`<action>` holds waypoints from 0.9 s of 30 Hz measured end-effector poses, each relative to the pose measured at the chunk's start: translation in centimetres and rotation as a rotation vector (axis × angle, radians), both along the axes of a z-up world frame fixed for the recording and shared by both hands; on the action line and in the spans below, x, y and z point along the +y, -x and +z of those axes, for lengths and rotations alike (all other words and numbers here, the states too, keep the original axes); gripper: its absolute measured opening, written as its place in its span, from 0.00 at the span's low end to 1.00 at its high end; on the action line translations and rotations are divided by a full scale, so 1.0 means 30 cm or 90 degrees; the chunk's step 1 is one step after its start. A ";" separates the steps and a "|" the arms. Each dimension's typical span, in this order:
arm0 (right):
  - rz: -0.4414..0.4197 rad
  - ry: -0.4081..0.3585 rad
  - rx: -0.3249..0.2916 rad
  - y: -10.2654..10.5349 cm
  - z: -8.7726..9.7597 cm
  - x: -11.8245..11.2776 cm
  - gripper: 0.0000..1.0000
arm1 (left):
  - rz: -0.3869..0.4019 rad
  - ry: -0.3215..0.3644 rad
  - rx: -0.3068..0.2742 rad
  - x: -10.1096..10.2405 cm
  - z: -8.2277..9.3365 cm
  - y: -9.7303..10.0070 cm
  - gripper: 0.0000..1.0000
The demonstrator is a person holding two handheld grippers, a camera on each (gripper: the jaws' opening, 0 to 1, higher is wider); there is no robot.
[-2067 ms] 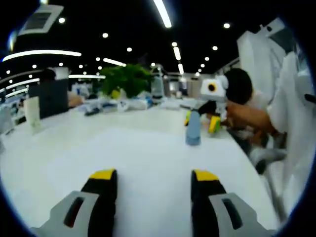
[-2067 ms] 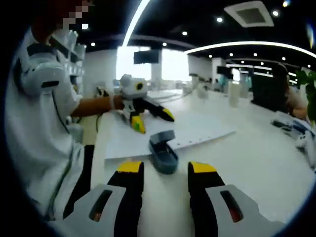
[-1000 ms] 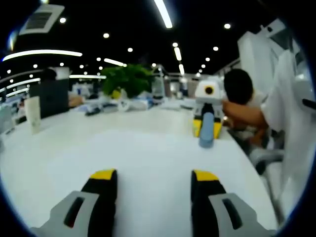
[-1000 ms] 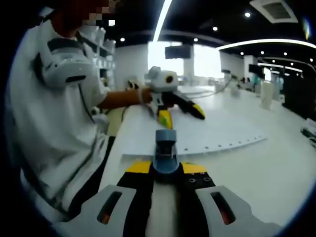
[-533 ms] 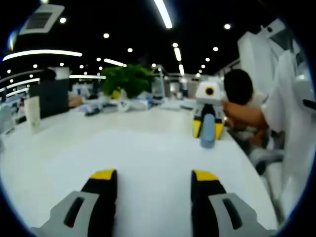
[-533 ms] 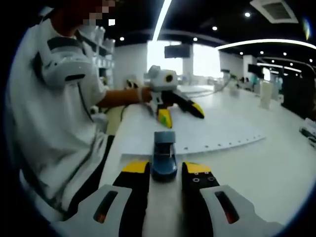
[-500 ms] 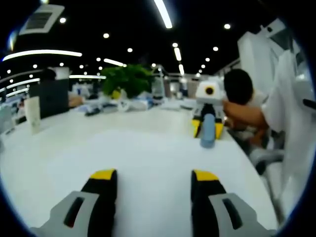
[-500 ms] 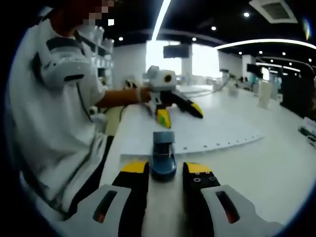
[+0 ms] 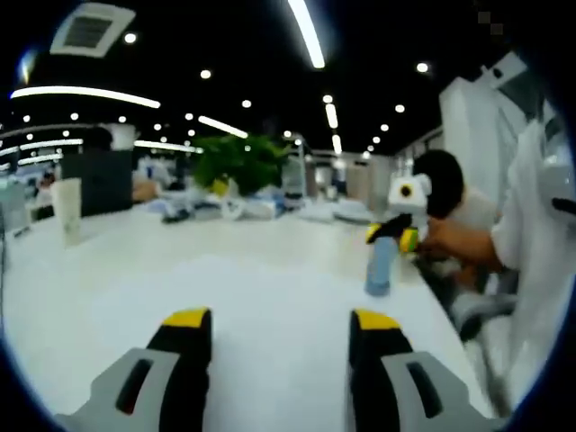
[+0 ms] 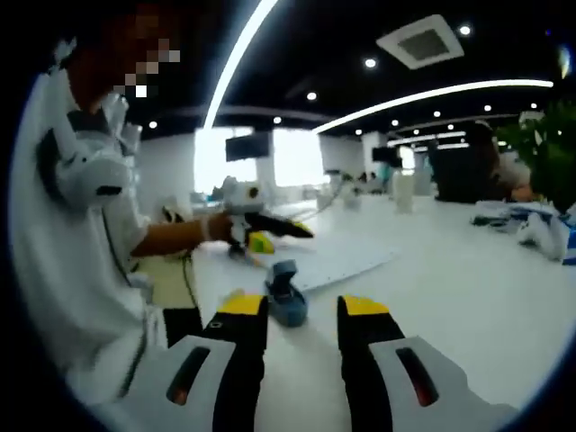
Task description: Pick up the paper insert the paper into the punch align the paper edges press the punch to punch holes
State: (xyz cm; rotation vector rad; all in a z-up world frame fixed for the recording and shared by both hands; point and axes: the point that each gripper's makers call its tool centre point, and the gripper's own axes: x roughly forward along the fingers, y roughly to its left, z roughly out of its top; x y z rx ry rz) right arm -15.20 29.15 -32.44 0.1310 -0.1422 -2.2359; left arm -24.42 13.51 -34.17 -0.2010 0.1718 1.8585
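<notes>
1. Long ceiling lights [image 9: 306, 31] and small round ones shine on a dark ceiling.
2. The white desk [image 9: 261, 288] ahead of the fingers looks bright.
3. Both views are blurry.
4. Edges bend round.

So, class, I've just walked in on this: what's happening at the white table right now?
A person holds a two-jaw gripper in each hand over a white table. The right gripper is open, with the blue hole punch standing just ahead of its jaws. The punched paper lies flat beyond it. The left gripper is open, holding nothing.
</notes>
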 end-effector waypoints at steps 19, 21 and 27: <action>-0.228 0.062 0.033 -0.031 0.117 0.090 0.30 | -0.213 0.059 0.000 0.454 -0.048 -0.260 0.47; -0.238 0.050 0.035 -0.028 0.108 0.087 0.30 | -0.208 0.059 -0.006 0.462 -0.058 -0.255 0.43; -0.243 -0.004 0.031 -0.019 0.068 0.055 0.30 | -0.209 0.054 -0.019 0.461 -0.078 -0.249 0.41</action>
